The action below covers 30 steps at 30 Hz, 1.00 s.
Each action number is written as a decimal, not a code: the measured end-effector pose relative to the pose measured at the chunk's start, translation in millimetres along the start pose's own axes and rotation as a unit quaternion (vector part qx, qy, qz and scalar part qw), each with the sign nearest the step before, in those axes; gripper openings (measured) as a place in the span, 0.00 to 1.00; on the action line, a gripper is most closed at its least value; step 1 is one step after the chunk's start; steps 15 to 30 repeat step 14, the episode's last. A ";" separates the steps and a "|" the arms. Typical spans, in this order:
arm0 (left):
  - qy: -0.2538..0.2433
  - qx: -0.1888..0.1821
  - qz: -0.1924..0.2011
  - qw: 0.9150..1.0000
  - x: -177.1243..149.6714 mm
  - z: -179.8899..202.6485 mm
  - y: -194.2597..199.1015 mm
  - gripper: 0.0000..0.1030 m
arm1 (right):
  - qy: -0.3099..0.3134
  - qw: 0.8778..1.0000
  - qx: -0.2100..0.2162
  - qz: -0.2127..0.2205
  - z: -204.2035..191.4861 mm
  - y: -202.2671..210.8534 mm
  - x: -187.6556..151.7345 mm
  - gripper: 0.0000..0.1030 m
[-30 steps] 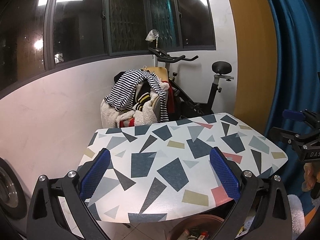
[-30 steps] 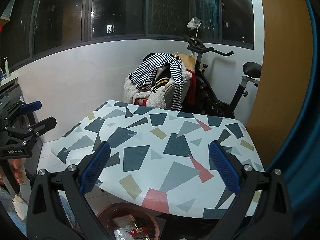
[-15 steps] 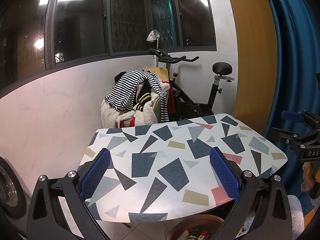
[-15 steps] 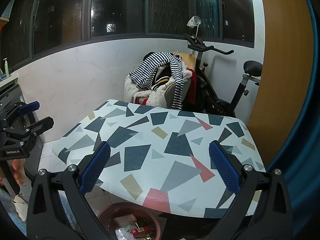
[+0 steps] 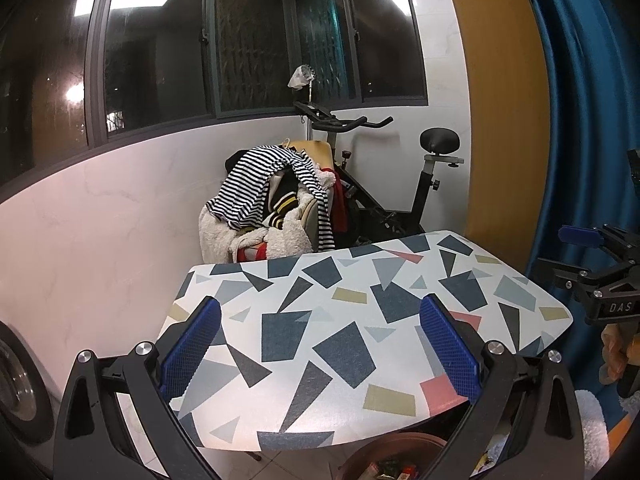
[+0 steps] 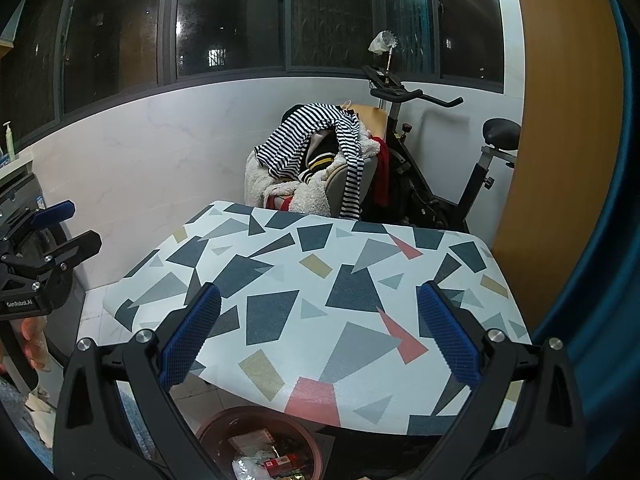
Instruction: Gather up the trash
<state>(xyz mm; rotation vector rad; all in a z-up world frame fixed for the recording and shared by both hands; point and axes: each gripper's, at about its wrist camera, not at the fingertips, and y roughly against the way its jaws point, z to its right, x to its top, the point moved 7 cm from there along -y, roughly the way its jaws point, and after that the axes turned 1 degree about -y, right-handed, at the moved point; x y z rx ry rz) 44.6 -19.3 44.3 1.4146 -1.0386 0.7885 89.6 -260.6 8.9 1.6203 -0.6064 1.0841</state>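
Grippers (image 5: 320, 350) (image 6: 318, 340) gaping over patterned table (image 6: 320, 280), bin (image 6: 260, 446) below (wrappers inside)

The right gripper (image 6: 318, 330) hovers with its blue-padded jaws wide apart over a table (image 6: 280, 280) patterned with coloured shapes. Below its near edge, a brown bin (image 6: 224, 426) holds wrappers. The left gripper (image 6: 60, 224) shows at left.

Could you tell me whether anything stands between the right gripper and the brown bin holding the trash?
Nothing visible does. The round brown bin sits on the floor just below the open right gripper, in front of the patterned table edge.
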 end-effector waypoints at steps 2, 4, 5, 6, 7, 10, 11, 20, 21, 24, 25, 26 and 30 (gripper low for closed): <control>0.000 -0.001 -0.001 1.000 -1.1 0.6 -1.1 0.94 | 0.000 1.000 0.000 -0.001 0.4 -0.1 -0.6 0.94; 0.002 -0.002 -0.002 1.000 -2.1 1.0 -2.0 0.94 | -0.001 1.000 0.000 -0.002 0.4 0.3 -1.2 0.94; 0.003 -0.002 -0.002 1.000 -2.5 1.1 -2.1 0.94 | -0.001 1.000 0.000 -0.002 0.9 -0.3 -1.3 0.94; 0.003 -0.002 -0.003 1.000 -2.8 1.0 -2.5 0.94 | -0.001 1.000 0.000 -0.002 1.1 -0.3 -2.0 0.94; 0.003 -0.001 -0.004 1.000 -2.8 1.0 -2.5 0.94 | -0.001 1.000 0.000 -0.003 1.4 -0.7 -2.8 0.94; 0.003 0.002 -0.006 1.000 -3.5 2.4 -4.3 0.94 | -0.003 1.000 0.000 -0.004 2.3 -0.6 -4.9 0.94; 0.004 0.001 -0.007 1.000 -3.6 2.5 -5.0 0.94 | -0.004 1.000 0.000 -0.004 2.7 0.0 -5.4 0.94; 0.005 0.000 -0.008 1.000 -4.8 4.0 -6.5 0.94 | -0.004 1.000 -0.001 -0.004 3.2 -0.1 -5.5 0.94; 0.005 0.000 -0.008 1.000 -4.8 4.0 -6.5 0.94 | -0.004 1.000 -0.001 -0.004 3.2 -0.1 -5.5 0.94; 0.005 0.000 -0.008 1.000 -4.8 4.0 -6.5 0.94 | -0.004 1.000 -0.001 -0.004 3.2 -0.1 -5.5 0.94; 0.005 0.000 -0.008 1.000 -4.8 4.0 -6.5 0.94 | -0.004 1.000 -0.001 -0.004 3.2 -0.1 -5.5 0.94; 0.005 0.000 -0.008 1.000 -4.8 4.0 -6.5 0.94 | -0.004 1.000 -0.001 -0.004 3.2 -0.1 -5.5 0.94; 0.005 0.000 -0.008 1.000 -4.8 4.0 -6.5 0.94 | -0.004 1.000 -0.001 -0.004 3.2 -0.1 -5.5 0.94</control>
